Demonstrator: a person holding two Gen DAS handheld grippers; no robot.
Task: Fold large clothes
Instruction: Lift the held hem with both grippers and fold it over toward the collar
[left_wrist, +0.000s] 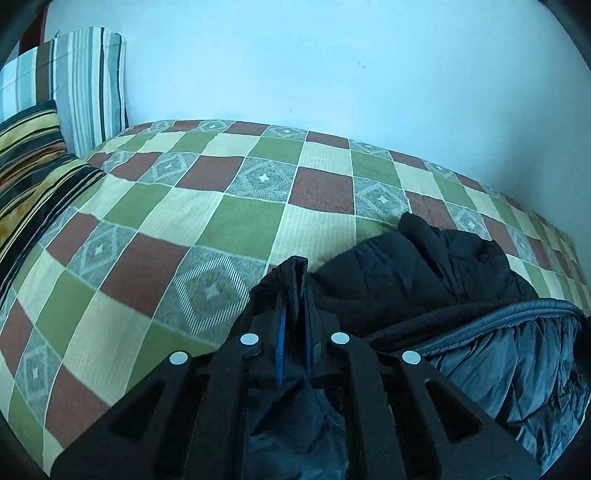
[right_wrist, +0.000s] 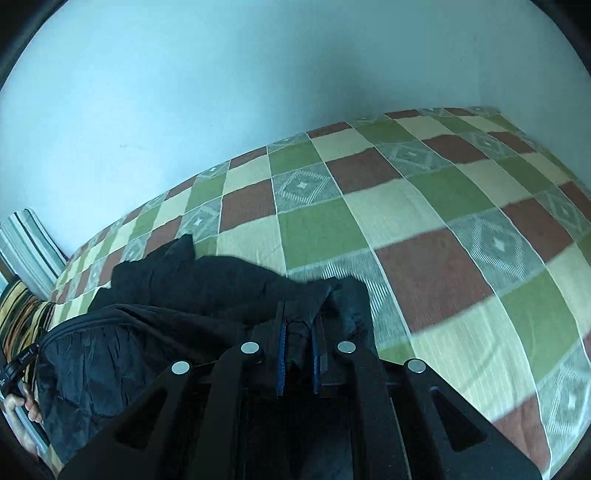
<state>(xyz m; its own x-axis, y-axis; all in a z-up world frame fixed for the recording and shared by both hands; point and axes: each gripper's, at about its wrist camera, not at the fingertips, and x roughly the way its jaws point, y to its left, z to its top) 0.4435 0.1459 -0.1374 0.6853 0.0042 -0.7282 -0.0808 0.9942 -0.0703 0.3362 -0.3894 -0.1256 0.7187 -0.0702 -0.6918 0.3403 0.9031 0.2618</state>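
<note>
A large black padded jacket (left_wrist: 424, 273) lies bunched on a checked bedspread (left_wrist: 184, 206), its shiny quilted lining (left_wrist: 517, 369) showing. My left gripper (left_wrist: 295, 291) is shut on a fold of the jacket's edge at the jacket's left end. In the right wrist view the same jacket (right_wrist: 192, 288) spreads to the left over the bedspread (right_wrist: 461, 240). My right gripper (right_wrist: 299, 321) is shut on a fold of the jacket at its right end. Both held edges stand up a little between the fingers.
Striped pillows (left_wrist: 74, 92) lean against the pale wall (left_wrist: 332, 66) at the bed's far left, also seen in the right wrist view (right_wrist: 26, 243). The wall runs along the bed's far side. A hand holding the other gripper's handle (right_wrist: 22, 413) shows at lower left.
</note>
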